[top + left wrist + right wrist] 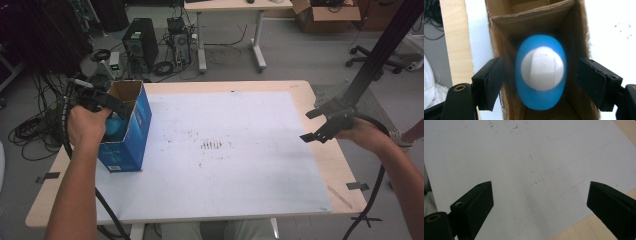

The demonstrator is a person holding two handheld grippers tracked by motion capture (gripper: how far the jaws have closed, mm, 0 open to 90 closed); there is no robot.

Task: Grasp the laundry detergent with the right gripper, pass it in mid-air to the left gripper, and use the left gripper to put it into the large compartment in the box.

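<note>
While blue-and-white ball [541, 75] sits inside blue carton [131, 131] at table's left edge, drop-off looks done; withdrawal left. Left gripper [541, 82] points down into carton mouth, jaws spread either side of ball, pads clear of it. White mat [230, 150] in middle is bare. Right gripper [322, 124] hovers over mat's right edge, jaws wide, holding nothing, forearm coming from lower right.
</note>
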